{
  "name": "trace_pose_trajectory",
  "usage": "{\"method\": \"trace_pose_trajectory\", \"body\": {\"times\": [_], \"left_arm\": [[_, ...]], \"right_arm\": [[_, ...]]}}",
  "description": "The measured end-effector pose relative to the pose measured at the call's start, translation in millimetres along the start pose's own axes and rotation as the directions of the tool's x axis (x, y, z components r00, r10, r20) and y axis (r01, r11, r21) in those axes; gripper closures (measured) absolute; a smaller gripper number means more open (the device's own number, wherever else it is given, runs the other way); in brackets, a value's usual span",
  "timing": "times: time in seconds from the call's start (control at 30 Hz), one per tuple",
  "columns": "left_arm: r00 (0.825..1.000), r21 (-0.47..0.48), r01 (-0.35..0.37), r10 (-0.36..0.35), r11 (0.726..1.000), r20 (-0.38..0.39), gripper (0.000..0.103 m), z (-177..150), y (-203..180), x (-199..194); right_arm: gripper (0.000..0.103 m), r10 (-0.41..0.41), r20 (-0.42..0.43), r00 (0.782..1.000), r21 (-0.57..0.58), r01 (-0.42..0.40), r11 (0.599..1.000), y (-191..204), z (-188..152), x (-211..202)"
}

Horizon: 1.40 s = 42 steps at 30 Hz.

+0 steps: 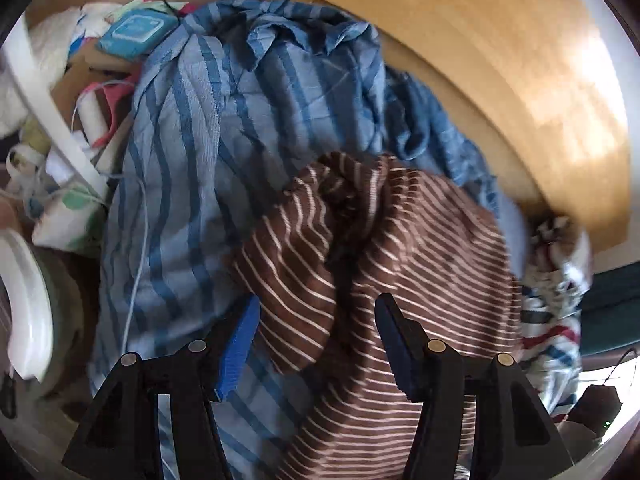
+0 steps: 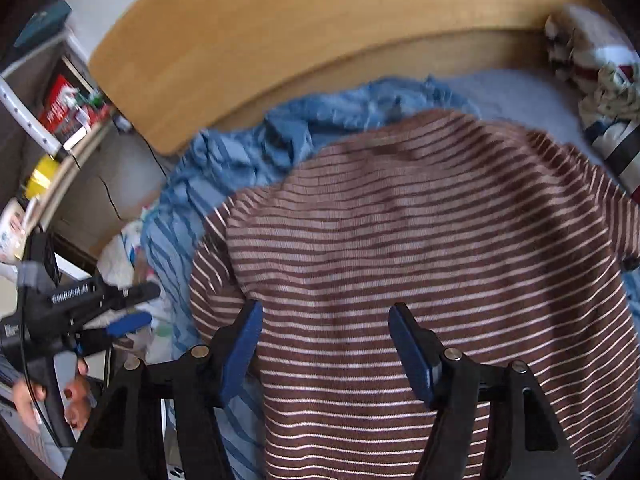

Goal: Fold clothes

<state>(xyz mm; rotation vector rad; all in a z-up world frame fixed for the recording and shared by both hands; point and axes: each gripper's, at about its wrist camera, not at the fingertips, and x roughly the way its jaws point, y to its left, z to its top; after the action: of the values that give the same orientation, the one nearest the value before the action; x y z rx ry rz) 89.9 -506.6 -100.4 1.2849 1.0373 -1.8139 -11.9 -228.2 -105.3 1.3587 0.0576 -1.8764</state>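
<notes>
Two sets of tongs are in play, and both stand parted with nothing pinched: your left tongs (image 1: 316, 340) hang over a bunched fold of the brown striped top (image 1: 384, 300), your right tongs (image 2: 326, 344) over its flatter spread. That top lies on the blue striped cloth (image 1: 192, 152) on the bed, just below the wooden headboard (image 2: 248, 40). You seem to be between grips, with the garment laid out but not yet folded. The next move, I judge, calls for choosing an edge or sleeve on each side and closing on a single layer, without catching the blue cloth beneath. Counting garments: one brown top, one blue striped cloth, and one crumpled multicoloured striped piece (image 2: 604, 92) off at the far corner. The left-side clutter is too blurred to count.
</notes>
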Motion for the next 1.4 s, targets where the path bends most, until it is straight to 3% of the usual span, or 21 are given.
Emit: {"method": "trace_pose_trajectory", "body": {"times": [0.17, 0.2, 0.23, 0.27, 0.3, 0.37, 0.43, 0.53, 0.6, 0.67, 0.7, 0.83, 0.97, 1.0, 1.1, 1.13, 1.2, 1.27, 1.4], "left_arm": [[0.995, 0.013, -0.029, 0.03, 0.999, -0.096, 0.044, 18.2, 12.8, 61.4], [0.996, 0.01, -0.039, 0.04, 0.999, -0.082, 0.052, 18.7, 14.6, 65.0], [0.996, 0.008, -0.075, 0.075, 0.997, -0.044, 0.078, 18.2, 15.8, 64.3], [0.992, 0.024, -0.129, 0.129, 0.991, 0.019, 0.09, 18.7, 14.9, 59.3], [0.984, 0.04, -0.164, 0.161, 0.986, 0.077, 0.09, 22.2, 14.0, 51.2], [0.958, 0.043, -0.225, 0.213, 0.973, 0.19, 0.091, 34.7, 16.1, 31.3], [0.931, -0.036, -0.25, 0.251, 0.967, 0.267, 0.091, 57.2, 30.8, 7.7], [0.905, -0.047, -0.306, 0.306, 0.951, 0.296, 0.091, 88.8, 38.6, -12.3], [0.853, 0.013, -0.425, 0.396, 0.905, 0.34, 0.091, 96.4, 28.7, -18.7], [0.816, 0.036, -0.493, 0.448, 0.869, 0.365, 0.091, 95.7, 23.6, -22.0], [0.805, 0.018, -0.503, 0.462, 0.864, 0.372, 0.091, 93.8, 22.1, -19.3], [0.796, -0.05, -0.509, 0.493, 0.859, 0.351, 0.091, 102.2, 33.9, -25.1], [0.756, -0.005, -0.576, 0.534, 0.818, 0.379, 0.091, 103.3, 28.4, -15.2], [0.759, 0.015, -0.584, 0.538, 0.812, 0.367, 0.091, 102.5, 27.6, -6.6], [0.855, 0.094, -0.502, 0.477, 0.859, 0.204, 0.089, 97.0, 35.1, 24.5], [0.898, 0.089, -0.435, 0.423, 0.896, 0.122, 0.083, 93.7, 42.5, 31.6], [0.954, 0.015, -0.299, 0.299, 0.954, 0.02, 0.069, 84.5, 60.9, 30.8], [0.978, -0.04, -0.207, 0.208, 0.977, 0.013, 0.053, 73.6, 74.0, 12.3], [0.998, -0.127, -0.022, 0.028, 0.992, 0.05, 0.033, 50.0, 92.2, -36.1]], "right_arm": [[0.034, -0.012, -0.11, 0.994, -0.011, 0.01, 1.0, 0.5, -7.9, 46.7], [0.033, -0.034, -0.111, 0.993, -0.027, 0.031, 0.999, 3.3, -6.9, 49.6], [0.033, -0.057, -0.11, 0.992, -0.043, 0.052, 0.998, 5.9, -5.8, 52.5], [0.03, -0.084, -0.108, 0.991, -0.058, 0.078, 0.995, 7.3, -4.8, 56.0], [0.03, -0.102, -0.108, 0.989, -0.067, 0.095, 0.993, 7.4, -4.4, 59.4], [0.03, -0.116, -0.11, 0.987, -0.065, 0.109, 0.992, 5.5, -4.4, 65.2], [0.03, -0.093, -0.121, 0.988, -0.02, 0.091, 0.996, -0.6, -3.4, 68.6], [0.026, -0.065, -0.118, 0.991, 0.069, 0.074, 0.995, -8.6, -2.2, 72.6], [0.026, -0.04, -0.133, 0.99, 0.11, 0.054, 0.992, -8.8, -2.1, 79.0], [0.026, -0.001, -0.156, 0.988, 0.139, 0.023, 0.99, -5.6, -4.9, 87.4], [0.026, 0.024, -0.17, 0.985, 0.147, 0.001, 0.989, -2.3, -7.7, 92.4], [0.026, 0.052, -0.211, 0.976, 0.136, -0.023, 0.99, 15.7, -29.4, 103.0], [0.022, 0.051, -0.218, 0.975, 0.141, -0.02, 0.99, 27.3, -47.9, 111.0], [0.019, 0.046, -0.216, 0.975, 0.141, -0.015, 0.99, 27.5, -51.1, 115.1], [0.013, 0.013, -0.23, 0.973, 0.096, 0.009, 0.995, 30.4, -57.7, 131.6], [0.01, 0.014, -0.236, 0.972, 0.065, 0.001, 0.998, 33.4, -58.5, 134.5], [0.004, 0.015, -0.247, 0.969, 0.018, -0.01, 1.0, 37.3, -59.5, 136.8], [0.005, 0.014, -0.259, 0.966, -0.014, -0.018, 1.0, 39.2, -59.9, 135.8], [0.015, 0.073, -0.25, 0.965, 0.089, -0.052, 0.995, 20.6, -59.6, 116.2]]}}
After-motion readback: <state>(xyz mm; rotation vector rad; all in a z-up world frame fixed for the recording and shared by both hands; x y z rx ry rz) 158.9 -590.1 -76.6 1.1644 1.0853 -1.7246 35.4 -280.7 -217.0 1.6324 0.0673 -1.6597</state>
